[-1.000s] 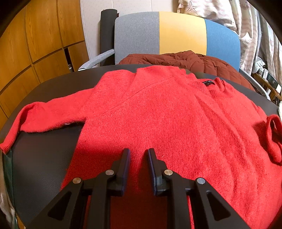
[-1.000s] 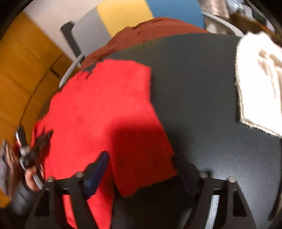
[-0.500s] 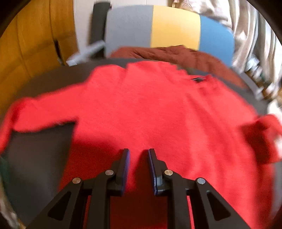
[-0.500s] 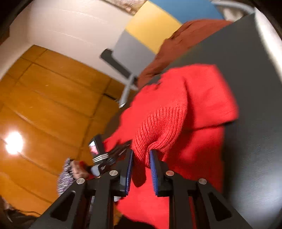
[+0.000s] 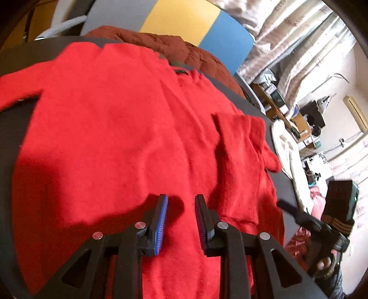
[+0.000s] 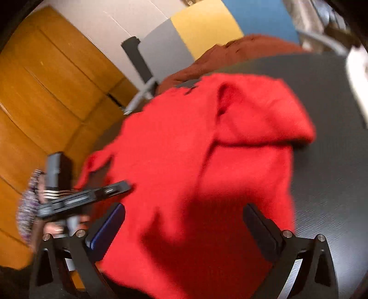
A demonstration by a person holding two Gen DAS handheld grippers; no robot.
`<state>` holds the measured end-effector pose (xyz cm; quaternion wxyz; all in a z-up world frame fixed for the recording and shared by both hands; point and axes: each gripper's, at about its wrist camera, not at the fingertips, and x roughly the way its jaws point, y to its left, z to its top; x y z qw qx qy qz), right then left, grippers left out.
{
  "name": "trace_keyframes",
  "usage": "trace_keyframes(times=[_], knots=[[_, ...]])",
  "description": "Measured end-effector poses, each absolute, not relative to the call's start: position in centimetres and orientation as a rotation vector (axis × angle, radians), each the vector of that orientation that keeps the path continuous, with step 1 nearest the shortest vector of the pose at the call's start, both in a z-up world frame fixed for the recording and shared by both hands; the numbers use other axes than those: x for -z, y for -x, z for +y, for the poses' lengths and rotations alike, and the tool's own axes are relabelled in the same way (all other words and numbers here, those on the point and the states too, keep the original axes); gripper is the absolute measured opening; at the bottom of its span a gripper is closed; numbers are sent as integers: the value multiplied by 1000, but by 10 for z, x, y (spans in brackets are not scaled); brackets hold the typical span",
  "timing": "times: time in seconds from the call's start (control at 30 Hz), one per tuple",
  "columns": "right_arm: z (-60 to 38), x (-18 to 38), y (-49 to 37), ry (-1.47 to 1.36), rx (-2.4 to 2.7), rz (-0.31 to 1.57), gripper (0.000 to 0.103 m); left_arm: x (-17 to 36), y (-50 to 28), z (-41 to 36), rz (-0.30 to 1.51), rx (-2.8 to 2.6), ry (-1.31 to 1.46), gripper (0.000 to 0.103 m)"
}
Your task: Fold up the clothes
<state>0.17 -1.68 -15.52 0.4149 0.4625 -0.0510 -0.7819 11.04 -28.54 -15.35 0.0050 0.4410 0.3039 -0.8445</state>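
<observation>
Black table [image 5: 13, 128] carries the red sweater [image 5: 110, 128], spread flat, one sleeve [image 5: 239, 156] folded across its body. Right gripper [image 6: 184, 220] gapes wide above it, empty. Left gripper [image 5: 181, 208] narrowly parted, holding nothing.

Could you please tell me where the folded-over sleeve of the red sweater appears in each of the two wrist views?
Left wrist view: the folded sleeve lies right of centre, on the sweater's body, beyond the left gripper.
Right wrist view: the folded sleeve is in the upper right, beyond the right gripper.
Shared landmark: the grey, yellow and blue chair back at the top.
</observation>
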Motion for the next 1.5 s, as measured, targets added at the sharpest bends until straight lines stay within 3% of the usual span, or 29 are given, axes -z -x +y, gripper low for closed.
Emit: trace_keyframes(times=[0.2,0.53,0.57,0.63,0.87,1.0,1.07,1.17,1.3,1.37,1.5], knots=[[-22,176,24,-1244,1979,-174,103,142,-101,-261,943,2711,-1439,24],[-27,177,6,-1067,2045,-19,103,153,-67,-232,881,2685,-1523,24],[-27,177,6,-1064,2043,-15,103,154,-65,-229,869,2679,-1530,23],[-26,178,6,-1056,2039,-3,103,153,-61,-226,834,2675,-1532,11],[-23,180,1,-1014,2040,58,103,86,-75,-257,763,2851,-1302,9],[-23,181,2,-1007,2034,27,103,42,-100,-286,601,2921,-1160,9],[-23,181,2,-1007,2033,19,103,35,-111,-296,407,2887,-1154,9],[-22,181,3,-1006,2030,10,103,48,-123,-308,186,2791,-1252,9],[-21,180,2,-1009,2028,8,103,79,-139,-307,22,2704,-1413,9],[-19,179,4,-1017,2020,-10,103,97,-148,-301,-14,2668,-1478,9],[-8,170,19,-1119,1926,-107,101,121,-161,-293,91,2658,-1505,9]])
